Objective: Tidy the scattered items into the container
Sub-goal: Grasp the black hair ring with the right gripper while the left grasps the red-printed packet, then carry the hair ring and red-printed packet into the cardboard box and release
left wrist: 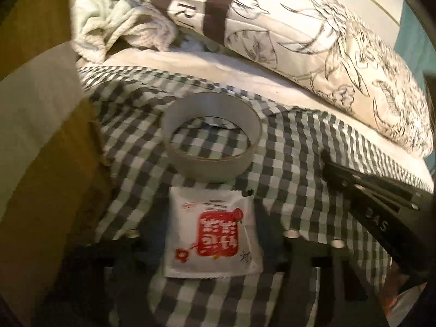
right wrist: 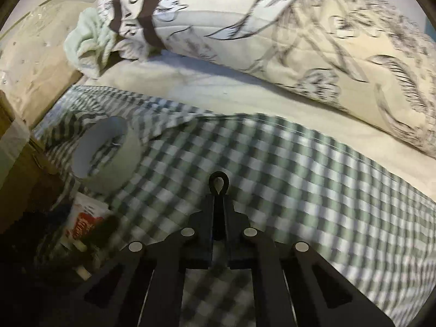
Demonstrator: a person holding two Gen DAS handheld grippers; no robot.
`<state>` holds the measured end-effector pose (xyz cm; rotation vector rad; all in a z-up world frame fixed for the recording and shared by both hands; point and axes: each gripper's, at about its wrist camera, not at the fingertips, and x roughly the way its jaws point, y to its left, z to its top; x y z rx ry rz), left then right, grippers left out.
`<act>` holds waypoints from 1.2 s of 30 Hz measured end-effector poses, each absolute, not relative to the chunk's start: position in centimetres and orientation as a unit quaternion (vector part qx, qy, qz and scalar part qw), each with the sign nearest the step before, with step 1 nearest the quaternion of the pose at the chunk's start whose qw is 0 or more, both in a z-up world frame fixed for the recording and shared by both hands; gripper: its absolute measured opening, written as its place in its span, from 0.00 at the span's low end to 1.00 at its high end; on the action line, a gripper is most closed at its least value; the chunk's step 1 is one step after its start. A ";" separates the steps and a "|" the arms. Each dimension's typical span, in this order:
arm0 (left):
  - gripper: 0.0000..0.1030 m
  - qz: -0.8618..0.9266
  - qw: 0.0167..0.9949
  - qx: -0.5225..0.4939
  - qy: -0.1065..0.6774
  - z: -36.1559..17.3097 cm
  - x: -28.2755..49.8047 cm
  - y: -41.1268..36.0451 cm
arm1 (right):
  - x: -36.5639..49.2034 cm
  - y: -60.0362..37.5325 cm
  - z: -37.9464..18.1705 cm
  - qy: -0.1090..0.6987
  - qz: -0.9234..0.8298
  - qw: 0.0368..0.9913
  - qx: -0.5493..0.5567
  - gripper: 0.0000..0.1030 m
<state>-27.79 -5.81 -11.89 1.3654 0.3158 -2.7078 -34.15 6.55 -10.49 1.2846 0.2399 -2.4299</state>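
One looped black tool points forward, pinched in right gripper; left gripper jaws spread.

tape roll behind sachet

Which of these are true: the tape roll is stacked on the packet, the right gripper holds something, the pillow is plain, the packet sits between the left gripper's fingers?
1. The pale tape roll is stacked on the white packet with the red label. False: it lies beyond it on the checked green cloth.
2. The right gripper holds a thin black looped item. True.
3. The cream pillow is plain. False: it has dark sketched prints.
4. The packet sits between the left gripper's fingers. True.
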 end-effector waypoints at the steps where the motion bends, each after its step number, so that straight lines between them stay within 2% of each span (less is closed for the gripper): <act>1: 0.41 -0.887 0.045 0.448 0.105 -11.8 -27.7 -5.9 | -33.7 7.0 -10.3 0.085 -0.866 0.182 0.457 0.06; 8: 0.23 -0.881 0.028 0.458 0.118 -10.9 -26.2 -5.5 | -29.6 11.0 -8.0 0.049 -0.869 0.169 0.463 0.06; 14: 0.22 -0.884 0.008 0.453 0.115 -8.8 -23.1 -4.2 | -25.2 12.8 -5.6 0.044 -0.871 0.171 0.459 0.06; 25: 0.22 -0.909 -0.009 0.405 0.097 -1.3 -17.2 -3.5 | -18.5 13.4 0.5 0.029 -0.880 0.186 0.436 0.06; 36: 0.23 -0.926 0.014 0.364 0.096 5.0 -11.1 -8.5 | -12.3 8.4 7.3 0.042 -0.892 0.240 0.380 0.06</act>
